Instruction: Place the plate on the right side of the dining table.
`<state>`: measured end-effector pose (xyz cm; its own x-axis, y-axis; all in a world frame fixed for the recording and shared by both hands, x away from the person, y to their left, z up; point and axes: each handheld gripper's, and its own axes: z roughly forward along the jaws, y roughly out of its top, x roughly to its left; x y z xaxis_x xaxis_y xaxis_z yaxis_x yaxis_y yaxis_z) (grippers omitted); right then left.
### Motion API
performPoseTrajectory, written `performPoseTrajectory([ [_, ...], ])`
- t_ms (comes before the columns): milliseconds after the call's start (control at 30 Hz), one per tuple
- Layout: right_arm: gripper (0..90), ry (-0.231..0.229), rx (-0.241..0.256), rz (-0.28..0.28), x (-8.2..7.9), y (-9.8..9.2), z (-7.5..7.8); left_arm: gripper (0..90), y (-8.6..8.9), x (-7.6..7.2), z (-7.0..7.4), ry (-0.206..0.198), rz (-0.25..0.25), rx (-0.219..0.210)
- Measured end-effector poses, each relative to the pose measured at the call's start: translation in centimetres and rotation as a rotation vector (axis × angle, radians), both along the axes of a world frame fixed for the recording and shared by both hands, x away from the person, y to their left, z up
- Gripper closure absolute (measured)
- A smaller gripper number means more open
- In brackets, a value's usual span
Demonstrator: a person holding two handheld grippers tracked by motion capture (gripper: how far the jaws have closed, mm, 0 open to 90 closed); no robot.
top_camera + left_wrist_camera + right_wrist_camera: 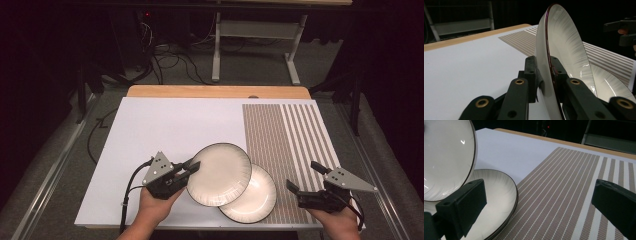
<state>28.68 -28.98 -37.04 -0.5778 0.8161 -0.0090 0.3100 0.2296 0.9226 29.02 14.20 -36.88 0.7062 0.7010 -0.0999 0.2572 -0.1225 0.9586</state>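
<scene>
Two cream plates with dark rims are near the table's front middle. The upper plate is lifted and tilted, and my left gripper is shut on its left rim. It overlaps the lower plate, which lies flat on the white mat. My right gripper is open at the front right, over the striped placemat, with nothing between its fingers.
The white mat covers a wooden table whose far edge shows beyond it. The striped placemat takes the table's right part. Behind the table are cables on the floor and a metal table frame.
</scene>
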Motion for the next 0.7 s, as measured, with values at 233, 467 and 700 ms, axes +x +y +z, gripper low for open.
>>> performPoseTrajectory([
  [233,0.7,-0.009,0.015,0.021,-0.3,0.5,0.3,79.6,0.0,-0.1,-0.1,-0.007,0.000,0.001],
  [467,0.8,-0.006,0.035,0.081,-0.1,2.5,0.9,79.6,0.1,-0.2,-0.1,-0.017,0.001,0.000],
  [700,2.7,0.036,0.037,0.151,1.3,5.5,1.0,79.3,0.2,-0.2,-0.3,-0.014,0.002,-0.005],
])
